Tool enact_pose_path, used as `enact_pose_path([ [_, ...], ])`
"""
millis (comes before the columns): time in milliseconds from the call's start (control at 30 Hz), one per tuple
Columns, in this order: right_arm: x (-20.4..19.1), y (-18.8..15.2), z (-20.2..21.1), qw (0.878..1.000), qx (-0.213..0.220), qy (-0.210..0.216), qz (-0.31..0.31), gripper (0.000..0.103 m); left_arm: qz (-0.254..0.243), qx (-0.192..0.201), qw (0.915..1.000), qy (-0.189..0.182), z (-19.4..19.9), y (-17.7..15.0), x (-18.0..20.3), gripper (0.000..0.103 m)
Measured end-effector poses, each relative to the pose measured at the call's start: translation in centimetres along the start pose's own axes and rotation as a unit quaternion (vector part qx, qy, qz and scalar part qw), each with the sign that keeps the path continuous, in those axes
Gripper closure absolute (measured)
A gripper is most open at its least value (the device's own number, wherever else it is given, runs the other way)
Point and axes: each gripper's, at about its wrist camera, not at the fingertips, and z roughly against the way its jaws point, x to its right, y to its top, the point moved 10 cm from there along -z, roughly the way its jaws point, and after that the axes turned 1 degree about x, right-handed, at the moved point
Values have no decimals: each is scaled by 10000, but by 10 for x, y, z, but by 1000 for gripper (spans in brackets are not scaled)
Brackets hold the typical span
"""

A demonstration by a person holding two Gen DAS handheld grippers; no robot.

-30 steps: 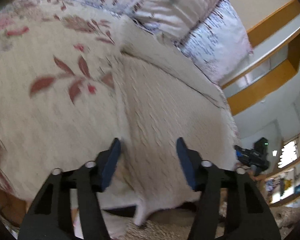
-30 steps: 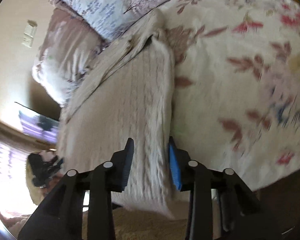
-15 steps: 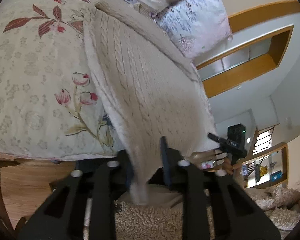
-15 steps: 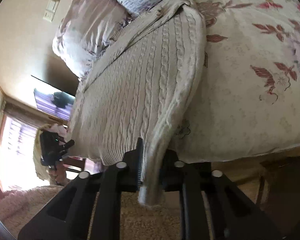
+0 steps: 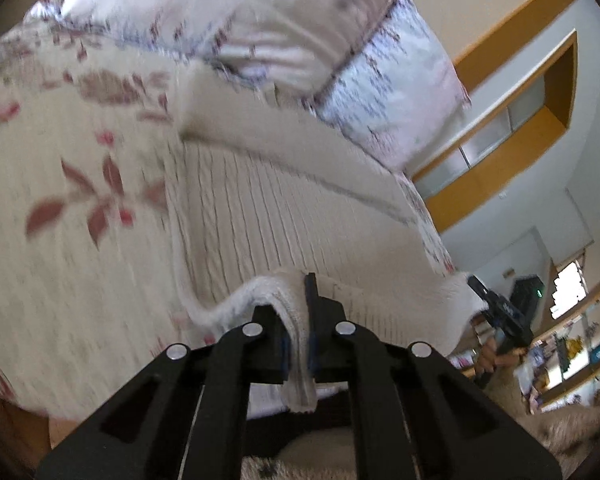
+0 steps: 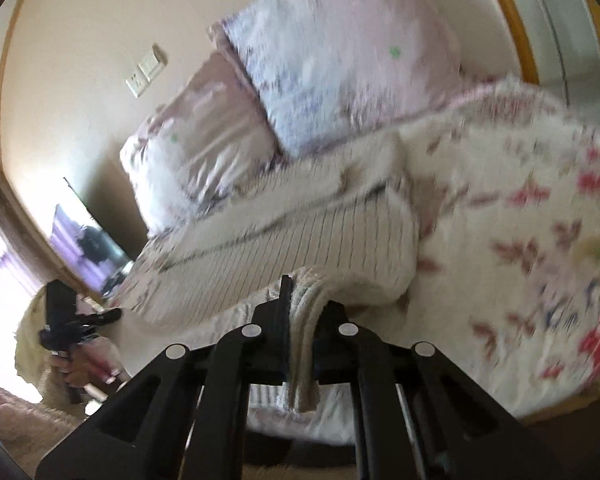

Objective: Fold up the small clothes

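A cream cable-knit sweater (image 5: 260,216) lies stretched across the flowered bedspread (image 5: 60,208). My left gripper (image 5: 298,320) is shut on one corner of its near hem, with the fabric bunched between the blue pads and hanging down below them. In the right wrist view the same sweater (image 6: 308,240) runs back toward the pillows, and my right gripper (image 6: 302,320) is shut on the hem's other corner. Both corners are lifted off the bed. The other gripper (image 5: 500,316) shows at the right of the left view, and the other gripper (image 6: 66,320) shows at the left of the right view.
Two pale patterned pillows (image 5: 300,32) lean at the head of the bed, just beyond the sweater's far end; pillows (image 6: 300,92) fill the upper middle of the right view. Wooden shelving (image 5: 520,120) lines the wall. A shaggy rug (image 5: 560,432) lies below the bed's edge.
Both grippers went from open around the sweater's hem to shut on it. They have since risen, lifting the hem corners off the bed's edge.
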Motion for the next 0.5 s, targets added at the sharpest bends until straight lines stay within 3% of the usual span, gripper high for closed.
enact_pose_path([
  [100, -2, 19, -2, 9990, 366, -160, 215, 95, -77, 283, 9994, 201, 5, 29, 0, 97],
  [500, -10, 68, -27, 9940, 717, -472, 678, 96, -636, 718, 9936, 601, -10, 113, 18, 97],
])
